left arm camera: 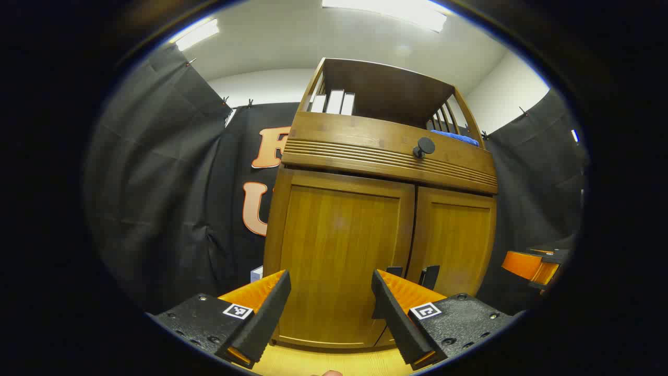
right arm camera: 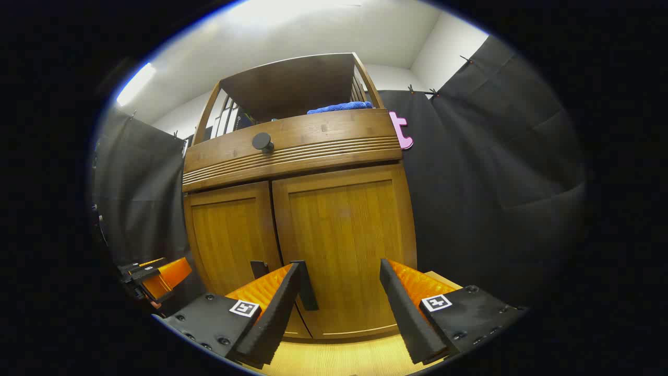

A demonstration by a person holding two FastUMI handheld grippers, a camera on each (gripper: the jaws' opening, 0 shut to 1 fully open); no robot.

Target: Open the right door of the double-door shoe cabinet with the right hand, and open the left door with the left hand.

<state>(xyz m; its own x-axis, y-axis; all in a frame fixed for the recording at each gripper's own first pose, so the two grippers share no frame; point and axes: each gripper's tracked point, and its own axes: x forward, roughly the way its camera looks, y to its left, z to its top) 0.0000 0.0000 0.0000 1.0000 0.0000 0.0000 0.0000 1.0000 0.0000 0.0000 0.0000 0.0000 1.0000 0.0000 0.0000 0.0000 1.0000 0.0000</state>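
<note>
Both grippers gape wide: left gripper faces the left door, right gripper faces the right door. 2 doors, both closed, 2 dark handles at the centre seam near the bottom. 1 drawer with 1 round knob above. 1 blue cloth on the open shelf.

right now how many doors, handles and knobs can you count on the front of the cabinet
doors: 2, left door and right door, both shut
handles: 2, left handle and right handle, near the middle seam
knobs: 1, round knob on the drawer
total: 5
</note>
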